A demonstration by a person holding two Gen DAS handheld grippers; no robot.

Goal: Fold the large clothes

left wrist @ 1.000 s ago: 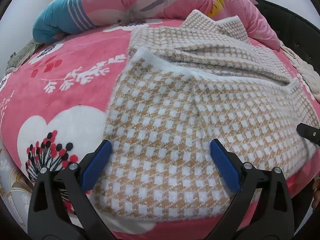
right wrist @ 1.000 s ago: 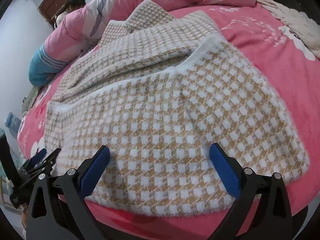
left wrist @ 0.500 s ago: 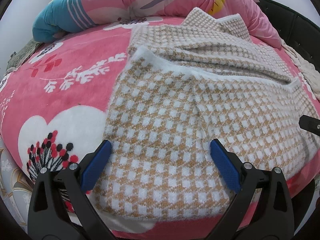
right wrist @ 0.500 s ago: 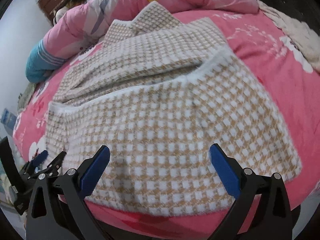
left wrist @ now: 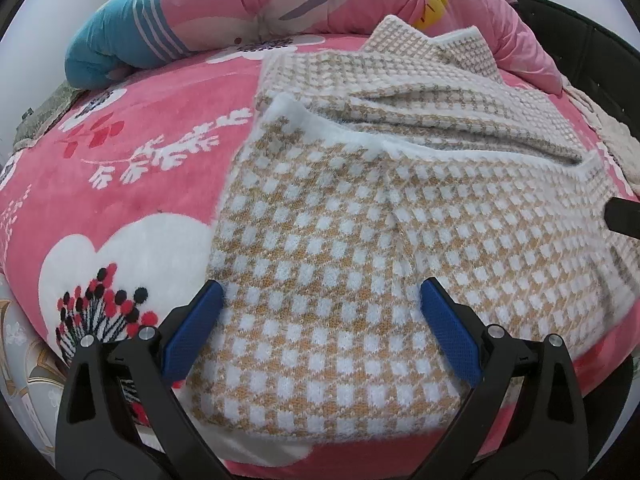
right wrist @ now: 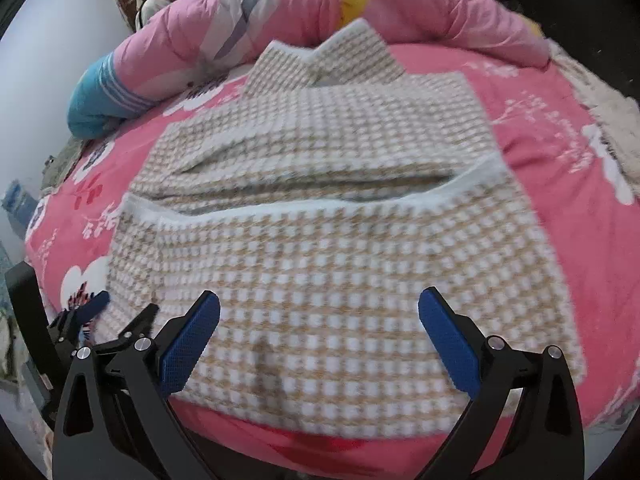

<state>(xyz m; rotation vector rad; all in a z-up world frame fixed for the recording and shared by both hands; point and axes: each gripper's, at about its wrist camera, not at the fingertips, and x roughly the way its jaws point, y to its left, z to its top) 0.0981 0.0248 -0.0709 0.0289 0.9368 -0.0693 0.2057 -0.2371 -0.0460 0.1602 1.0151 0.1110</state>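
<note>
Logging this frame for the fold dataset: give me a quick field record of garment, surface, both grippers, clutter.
garment: checked tan-and-white knit top, lying flat on the bed, lower part folded up over the upper part, white hem edge across the middle
collar: far end, toward the quilt
surface: pink floral blanket
left gripper: jaws open, over the garment's near left edge, holding nothing
right gripper: jaws open, over the near edge, holding nothing
clutter: rolled pink quilt behind; cream textile at the right side
image note: right wrist view blurred
</note>
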